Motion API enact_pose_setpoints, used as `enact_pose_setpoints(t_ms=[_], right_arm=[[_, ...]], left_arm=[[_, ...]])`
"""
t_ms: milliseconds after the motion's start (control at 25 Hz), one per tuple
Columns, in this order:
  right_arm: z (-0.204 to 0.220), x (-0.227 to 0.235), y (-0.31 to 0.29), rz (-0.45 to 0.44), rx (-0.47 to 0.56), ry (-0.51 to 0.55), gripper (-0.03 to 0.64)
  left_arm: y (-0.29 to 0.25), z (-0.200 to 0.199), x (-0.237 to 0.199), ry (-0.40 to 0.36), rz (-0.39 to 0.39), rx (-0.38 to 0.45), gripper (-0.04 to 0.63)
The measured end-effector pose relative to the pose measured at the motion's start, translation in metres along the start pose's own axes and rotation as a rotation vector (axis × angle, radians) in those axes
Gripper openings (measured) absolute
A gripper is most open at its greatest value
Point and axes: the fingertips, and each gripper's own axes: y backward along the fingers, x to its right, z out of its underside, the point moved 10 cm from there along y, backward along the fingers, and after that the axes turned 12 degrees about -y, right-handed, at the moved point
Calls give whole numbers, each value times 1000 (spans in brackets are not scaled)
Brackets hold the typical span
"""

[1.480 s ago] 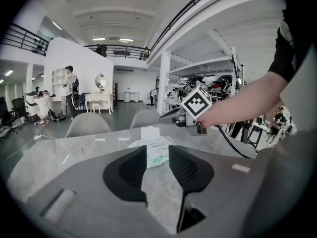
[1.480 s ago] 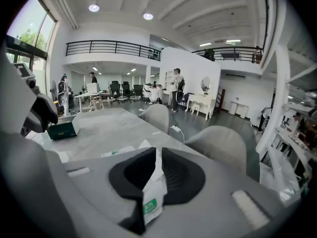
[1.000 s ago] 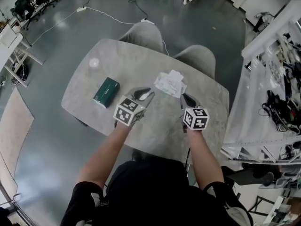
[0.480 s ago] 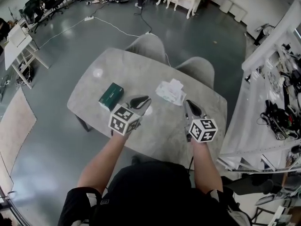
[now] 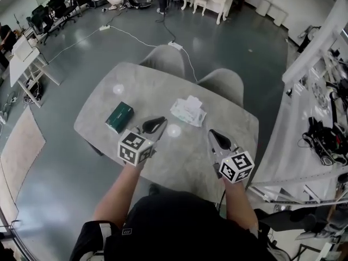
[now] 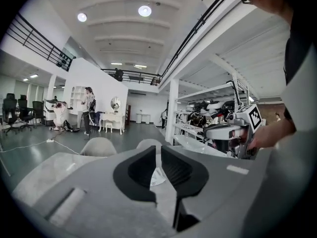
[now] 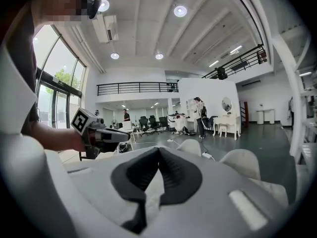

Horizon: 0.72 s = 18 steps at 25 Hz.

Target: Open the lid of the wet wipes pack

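Grey table (image 5: pixel 179 159): green pack (image 5: pixel 119 117) on L, white bundle (image 5: pixel 188 111), maybe wipes, nr far edge.

Seen from the head, the wet wipes pack (image 5: pixel 188 111) is too small to show its lid — raised or flat cannot be told. In the left gripper view the left tool (image 6: pixel 158 152) covers all but a pale sliver of the pack, glimpsed in the hollow between its jaws. Print on the green pack (image 5: pixel 119 117) is unreadable. The desk (image 5: pixel 185 156) loses its near edge behind the person's arms — two chairs (image 5: pixel 163 60) sit half hidden behind its far edge.
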Motion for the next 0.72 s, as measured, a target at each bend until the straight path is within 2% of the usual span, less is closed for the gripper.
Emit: enact_pose_setpoints(t_ms=[200, 440, 720], right_arm=[[-13, 26, 25, 16, 9, 11, 3], [-24, 37, 33, -8, 66, -23, 3], [-34, 38, 38, -10, 94, 1, 2]], left_arm=[[-6, -9, 8, 16, -59, 16, 41], [-4, -15, 17, 35, -81, 12, 40], [-1, -19, 10, 36, -106, 14, 35]])
